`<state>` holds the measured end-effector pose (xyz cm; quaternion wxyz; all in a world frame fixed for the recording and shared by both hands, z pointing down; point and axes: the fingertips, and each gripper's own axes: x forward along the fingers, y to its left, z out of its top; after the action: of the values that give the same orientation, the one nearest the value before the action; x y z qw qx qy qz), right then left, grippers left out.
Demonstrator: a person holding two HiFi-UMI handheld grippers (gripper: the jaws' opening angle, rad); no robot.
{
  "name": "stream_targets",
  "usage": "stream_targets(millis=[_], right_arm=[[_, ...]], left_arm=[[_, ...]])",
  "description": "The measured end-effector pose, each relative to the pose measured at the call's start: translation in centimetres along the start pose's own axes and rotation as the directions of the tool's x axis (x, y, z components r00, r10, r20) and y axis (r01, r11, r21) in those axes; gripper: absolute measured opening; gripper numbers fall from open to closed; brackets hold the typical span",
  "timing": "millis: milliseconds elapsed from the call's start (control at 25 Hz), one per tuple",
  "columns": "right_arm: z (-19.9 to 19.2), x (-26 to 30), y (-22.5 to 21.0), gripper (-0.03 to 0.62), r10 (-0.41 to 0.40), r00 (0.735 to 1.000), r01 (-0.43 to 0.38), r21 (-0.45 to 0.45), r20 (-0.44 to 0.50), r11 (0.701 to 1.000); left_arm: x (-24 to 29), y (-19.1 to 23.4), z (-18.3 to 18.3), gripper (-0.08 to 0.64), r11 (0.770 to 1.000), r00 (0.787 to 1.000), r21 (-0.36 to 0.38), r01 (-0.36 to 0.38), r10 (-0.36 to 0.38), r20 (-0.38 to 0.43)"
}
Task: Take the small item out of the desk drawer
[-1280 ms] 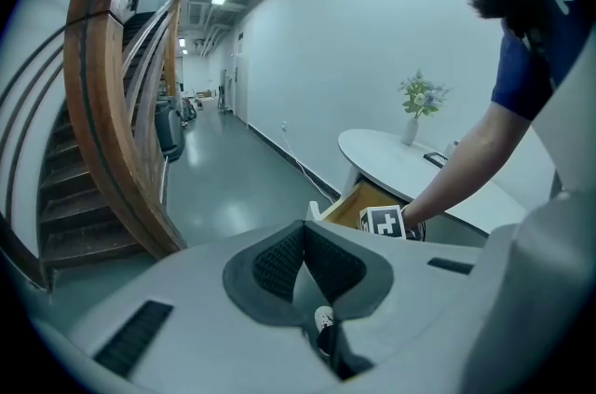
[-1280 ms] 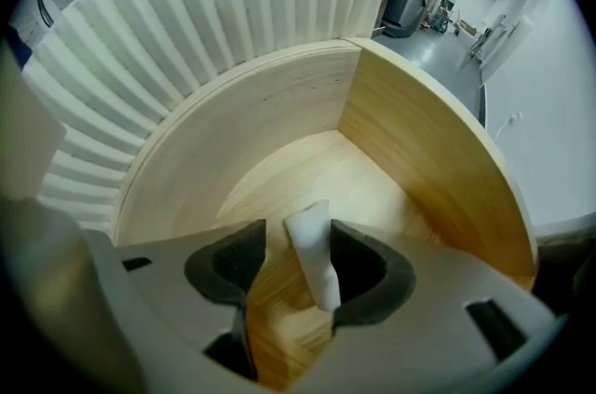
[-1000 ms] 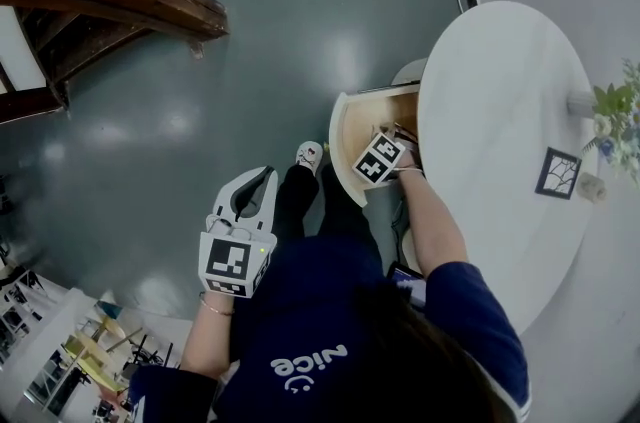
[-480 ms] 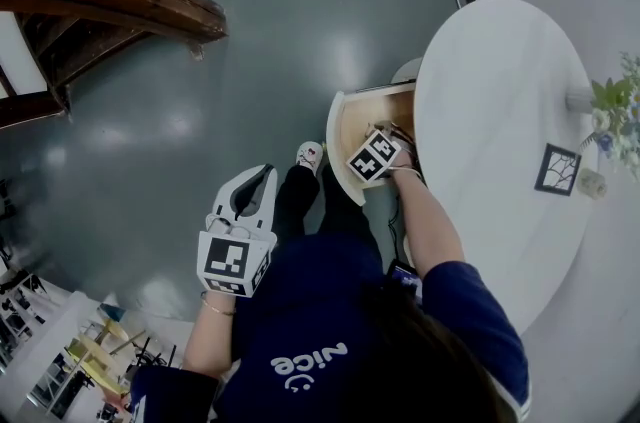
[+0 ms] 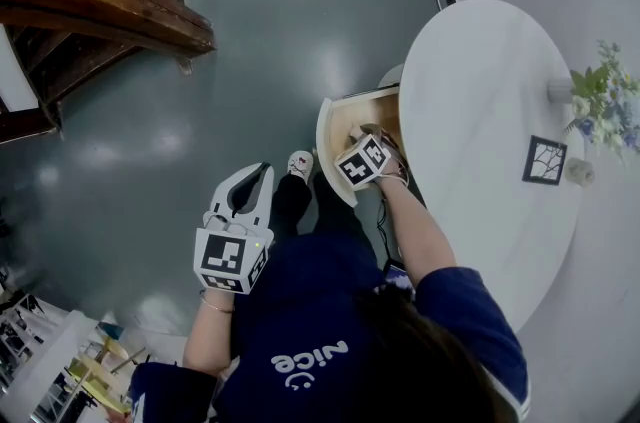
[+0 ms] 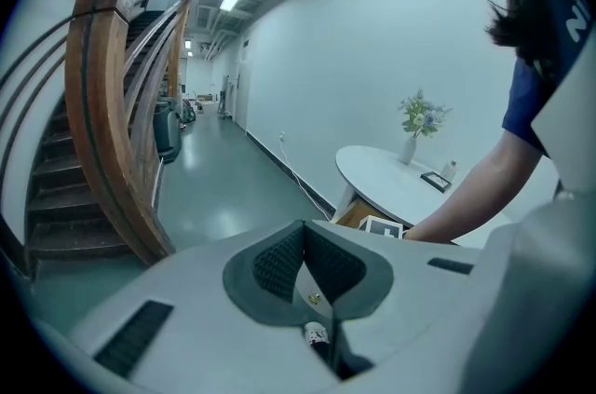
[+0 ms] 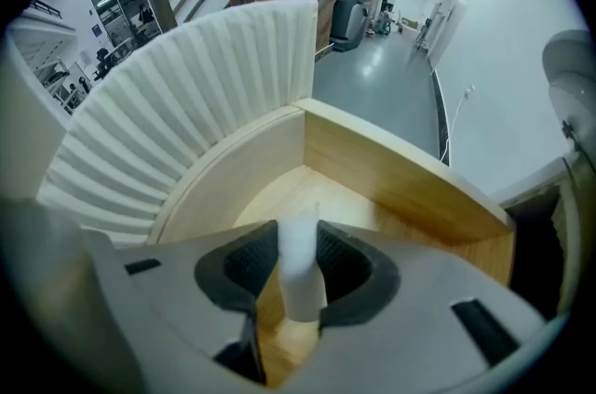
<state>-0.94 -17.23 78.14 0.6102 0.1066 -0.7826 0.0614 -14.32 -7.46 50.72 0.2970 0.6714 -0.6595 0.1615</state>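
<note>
The wedge-shaped wooden drawer (image 5: 340, 126) stands pulled out from under the round white table (image 5: 480, 111). My right gripper (image 5: 368, 143) points steeply down into it, its marker cube on top. In the right gripper view its jaws have just been closing and my right gripper (image 7: 300, 264) is shut on a small white tube-like item (image 7: 302, 280), held a little above the drawer's wooden floor (image 7: 363, 197). The drawer's ribbed white front (image 7: 186, 122) curves behind. My left gripper (image 5: 252, 183) hangs over the grey floor left of my legs. Seen in its own view, the left gripper (image 6: 304, 254) is shut and empty.
A wooden staircase (image 5: 90, 1) rises at the upper left. On the table stand a vase of flowers (image 5: 598, 101), a small framed picture (image 5: 543, 160) and a little bottle (image 5: 576, 173). My shoe (image 5: 298, 164) rests on the grey floor (image 5: 250, 61) by the drawer.
The right gripper has lifted slightly inside the drawer and rolled, its cube now turned more. The left gripper has stayed almost where it was.
</note>
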Motion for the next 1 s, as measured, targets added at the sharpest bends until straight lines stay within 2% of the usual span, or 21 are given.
stream_targets(millis=[400, 1000], right_arm=[[1.7, -4.3, 0.6, 0.135, -0.053, 0.996, 0.048, 0.083, 0.070, 0.995], [3.4, -11.9, -0.1, 0.134, -0.156, 0.973, 0.112, 0.238, 0.172, 0.965]], left_arm=[[-0.2, 0.8, 1.2, 0.003, 1.000, 0.999, 0.007, 0.026, -0.026, 0.035], [0.7, 0.5, 3.0, 0.003, 0.994, 0.988, -0.018, 0.103, -0.101, 0.114]])
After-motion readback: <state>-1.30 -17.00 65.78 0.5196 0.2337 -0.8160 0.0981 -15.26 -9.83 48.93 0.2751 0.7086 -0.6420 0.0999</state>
